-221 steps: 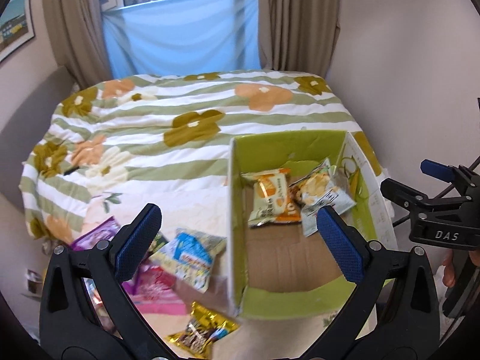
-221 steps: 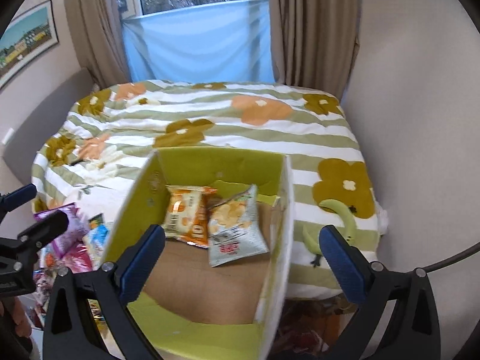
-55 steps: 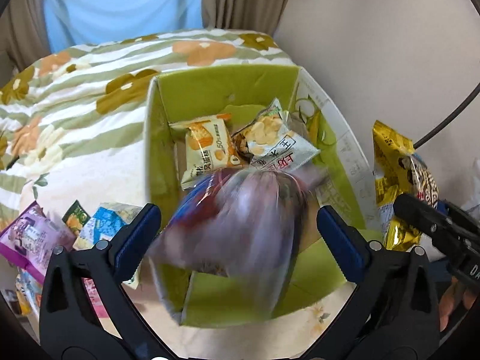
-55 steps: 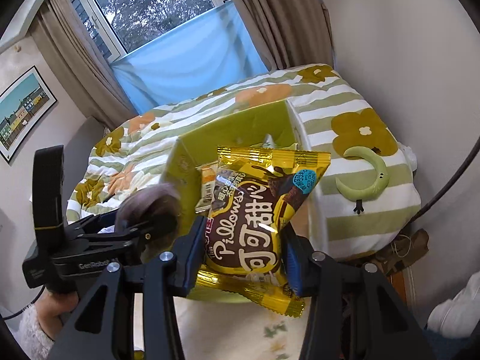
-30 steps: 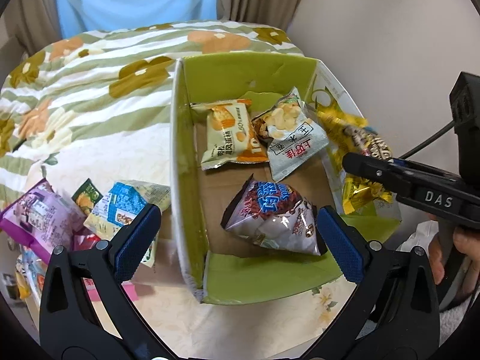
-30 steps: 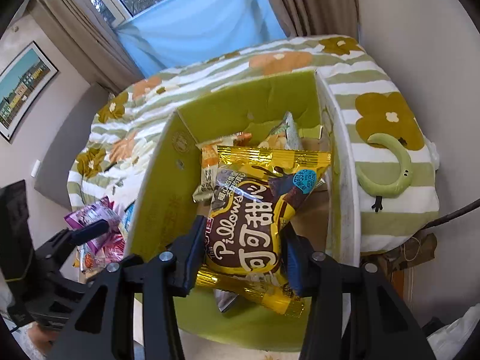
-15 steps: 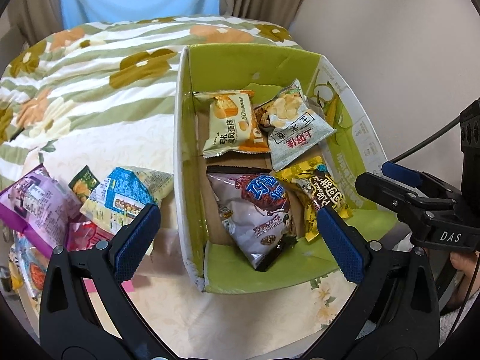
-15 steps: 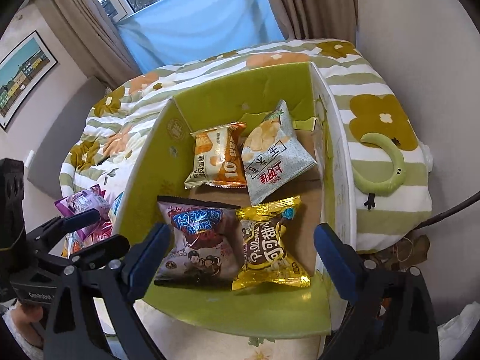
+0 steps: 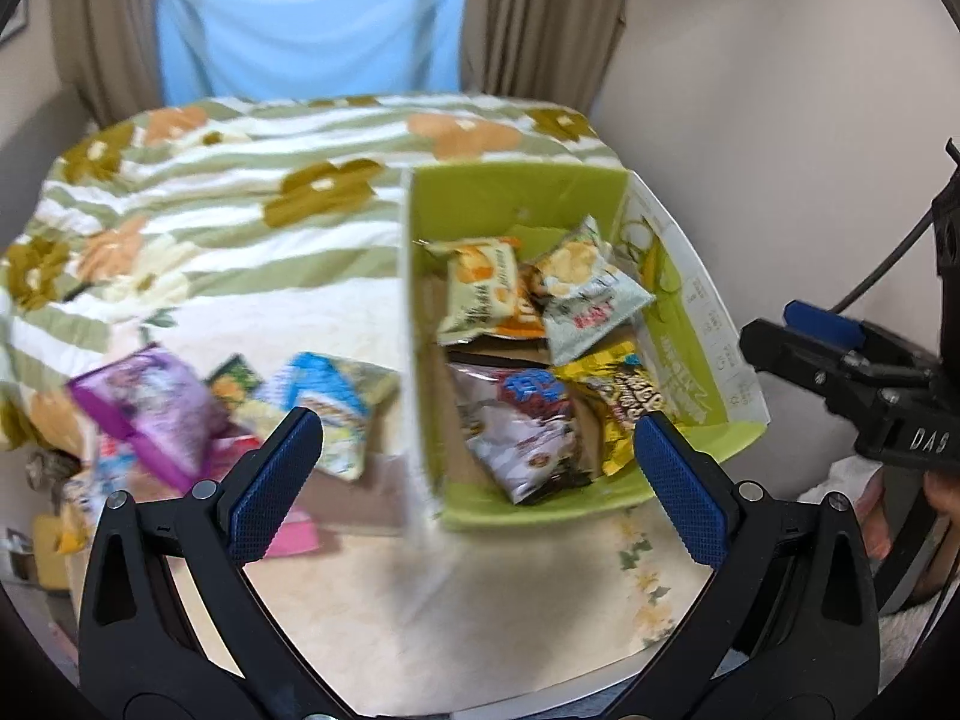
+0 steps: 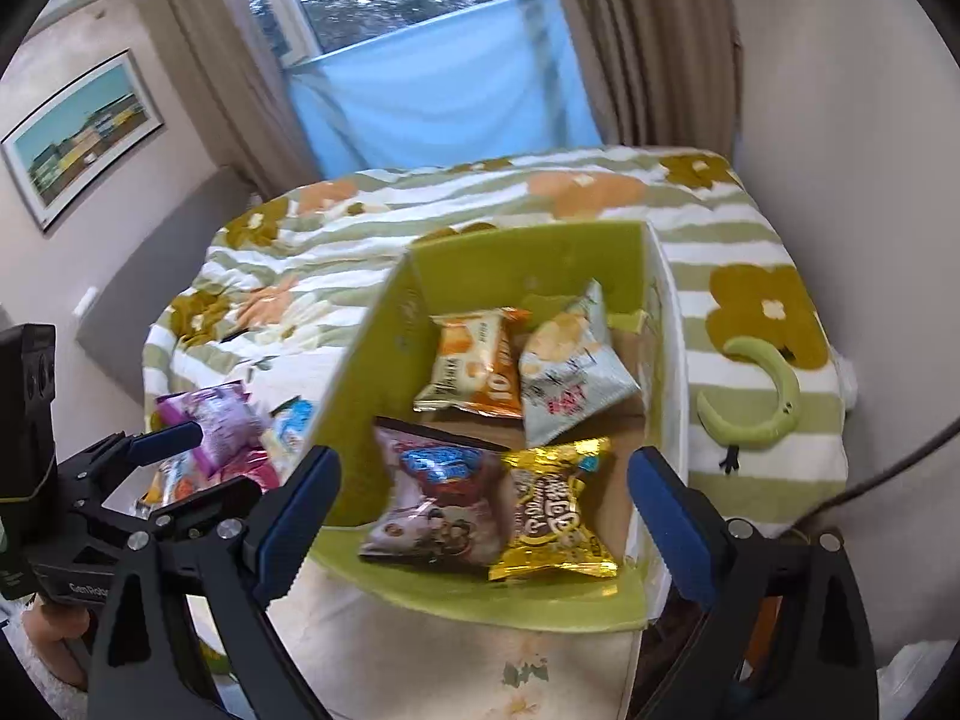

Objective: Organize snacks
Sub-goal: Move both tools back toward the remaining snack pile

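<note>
My blue-padded black fingers (image 10: 672, 510) frame a lime-green box (image 10: 528, 252) holding orange (image 10: 477, 363), pale grey-green (image 10: 570, 372), silver-and-blue (image 10: 435, 498) and gold (image 10: 555, 516) packets, on a bedspread (image 10: 720, 228) striped green and white with ochre and peach flowers.

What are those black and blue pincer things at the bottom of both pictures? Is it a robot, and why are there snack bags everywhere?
No robot here. A person holds one claw in each hand, and each claw has a small camera looking along its two fingers. One picture comes from the left claw, the other from the right claw. Both are open and hold nothing. Each camera also sees the other claw off to the side.

Below them a green cardboard box sits on a flowery bedspread. Four snack bags lie inside: an orange one, a pale one, a silver and blue one and a gold one. More bags, such as a purple one, wait on the bed outside the box.
</note>
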The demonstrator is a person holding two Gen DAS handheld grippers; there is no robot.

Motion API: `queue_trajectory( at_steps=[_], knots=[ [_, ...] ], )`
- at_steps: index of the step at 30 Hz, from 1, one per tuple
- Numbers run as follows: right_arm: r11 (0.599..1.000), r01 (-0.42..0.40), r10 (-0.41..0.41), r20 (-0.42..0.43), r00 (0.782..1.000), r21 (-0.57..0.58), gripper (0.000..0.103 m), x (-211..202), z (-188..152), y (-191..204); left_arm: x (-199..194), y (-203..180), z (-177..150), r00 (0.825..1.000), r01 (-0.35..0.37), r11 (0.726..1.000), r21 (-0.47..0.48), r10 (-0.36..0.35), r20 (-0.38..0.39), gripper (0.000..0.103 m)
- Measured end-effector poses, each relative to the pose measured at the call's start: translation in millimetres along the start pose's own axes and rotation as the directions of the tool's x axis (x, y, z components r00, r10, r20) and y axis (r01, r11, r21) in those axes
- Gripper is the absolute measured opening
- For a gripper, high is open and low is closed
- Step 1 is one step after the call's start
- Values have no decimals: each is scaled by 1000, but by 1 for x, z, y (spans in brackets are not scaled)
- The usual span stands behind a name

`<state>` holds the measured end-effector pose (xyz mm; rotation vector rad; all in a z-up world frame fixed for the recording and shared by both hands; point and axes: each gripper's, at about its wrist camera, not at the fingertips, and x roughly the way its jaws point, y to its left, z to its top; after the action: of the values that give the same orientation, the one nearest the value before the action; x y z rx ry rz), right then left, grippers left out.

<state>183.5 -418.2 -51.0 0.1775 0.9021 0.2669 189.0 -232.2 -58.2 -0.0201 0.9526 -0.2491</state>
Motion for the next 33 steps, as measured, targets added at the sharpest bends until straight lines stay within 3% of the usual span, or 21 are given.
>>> queue_trajectory(
  at_steps=[6,15,27,33],
  knots=[
    [997,-42,46,60,997,-67,95,-17,3,33,-38,36,-16,995,-73,995,-60,77,60,102],
    [991,-74,84,94,992,-113,95,-11,3,101,-79,134,-40,988,-121,981,-151,134,82,102],
    [997,-79,79,18,997,-22,95,54,-6,205,-77,273,-66,999,-48,985,-167,49,1,102],
    [997,-73,73,-9,997,-5,95,89,-12,244,-53,312,-70,999,17,989,-149,-25,-47,102]
  ],
)
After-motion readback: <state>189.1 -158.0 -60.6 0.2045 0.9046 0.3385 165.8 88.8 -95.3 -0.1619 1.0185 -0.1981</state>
